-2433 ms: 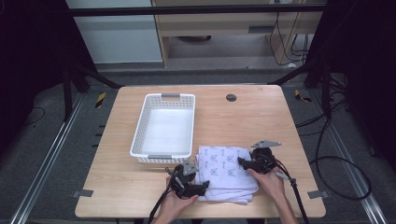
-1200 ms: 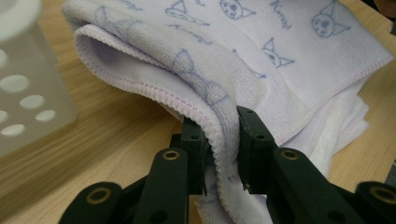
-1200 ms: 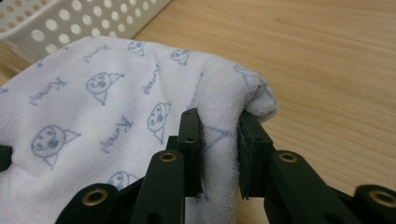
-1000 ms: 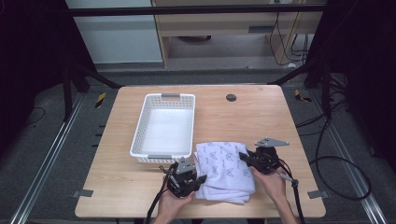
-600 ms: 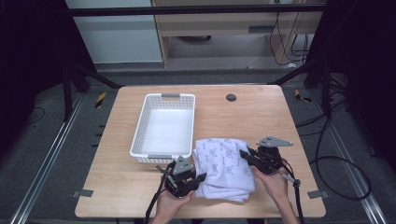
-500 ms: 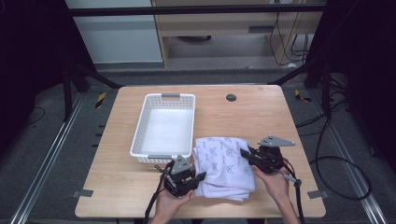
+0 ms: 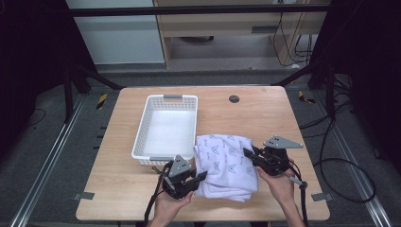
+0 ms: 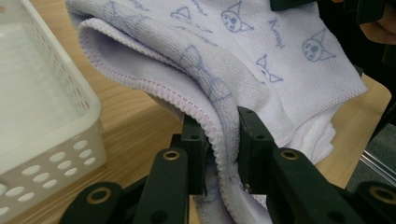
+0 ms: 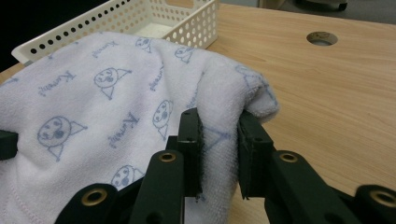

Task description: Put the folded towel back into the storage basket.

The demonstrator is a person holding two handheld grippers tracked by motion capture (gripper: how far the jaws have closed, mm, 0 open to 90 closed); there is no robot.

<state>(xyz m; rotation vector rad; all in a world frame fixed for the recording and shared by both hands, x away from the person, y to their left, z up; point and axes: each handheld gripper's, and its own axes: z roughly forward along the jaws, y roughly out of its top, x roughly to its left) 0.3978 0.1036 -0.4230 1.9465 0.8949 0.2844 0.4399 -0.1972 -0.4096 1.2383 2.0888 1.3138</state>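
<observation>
White printed towel (image 7: 226,164) lying folded at lower centre of the wooden table (image 7: 265,118), left gripper (image 8: 219,154) clamping its hemmed edge, right gripper (image 9: 218,144) pinching the opposite fold, white basket (image 7: 168,127) sitting just left.

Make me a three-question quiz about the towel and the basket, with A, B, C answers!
1. Where is the towel?
A. inside the basket
B. on the table beside the basket
C. on the floor

2. What colour are the drawings on the towel?
A. blue
B. red
C. green

3. What is the left gripper doing?
A. hanging open above the basket
B. gripping the basket rim
C. pinching a towel fold

Answers:
1. B: it lies on the table, right of the white basket.
2. A: small blue faces and words cover it.
3. C: its jaws press the towel's hemmed edge.
</observation>
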